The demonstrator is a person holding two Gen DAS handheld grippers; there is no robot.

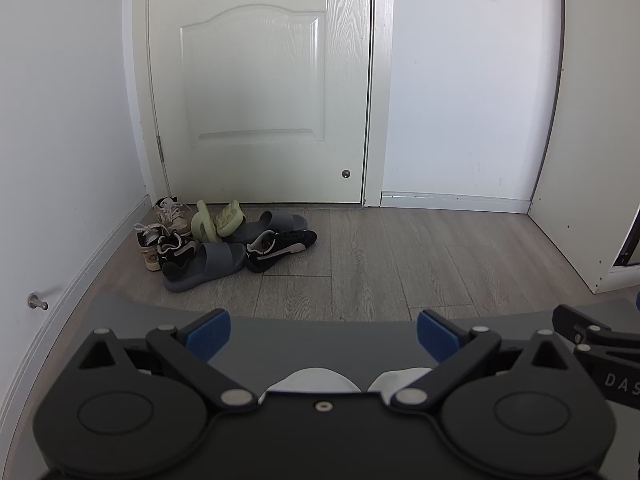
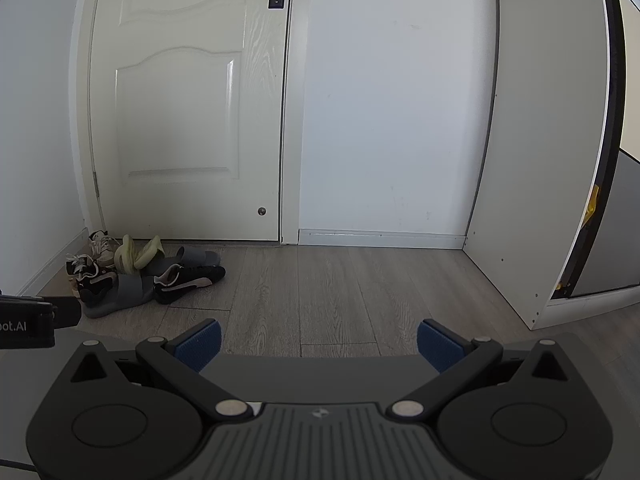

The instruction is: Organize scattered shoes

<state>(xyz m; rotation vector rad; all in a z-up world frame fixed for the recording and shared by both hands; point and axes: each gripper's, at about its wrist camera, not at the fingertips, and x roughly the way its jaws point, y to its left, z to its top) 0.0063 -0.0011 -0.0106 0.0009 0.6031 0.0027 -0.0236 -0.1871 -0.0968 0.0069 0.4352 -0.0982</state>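
Note:
A heap of shoes lies on the wood floor at the foot of the door, left of centre. It holds a black sneaker with a pale stripe (image 1: 280, 250) (image 2: 188, 278), a second black sneaker (image 1: 176, 254), two grey slides (image 1: 208, 266) (image 1: 272, 224), two pale green slippers (image 1: 216, 220) (image 2: 136, 256) and two beige laced sneakers (image 1: 172, 210). My left gripper (image 1: 323, 334) stands open well short of the heap, nothing between its blue pads. My right gripper (image 2: 319, 344) is also open and empty, to the right of the heap.
A white door (image 1: 260, 80) closes the back wall, with a skirting board (image 1: 456, 202) to its right. A white cabinet side (image 2: 540, 160) stands at the right. A door stop (image 1: 38, 302) juts from the left wall. The other gripper's body (image 2: 28, 320) shows at the left edge.

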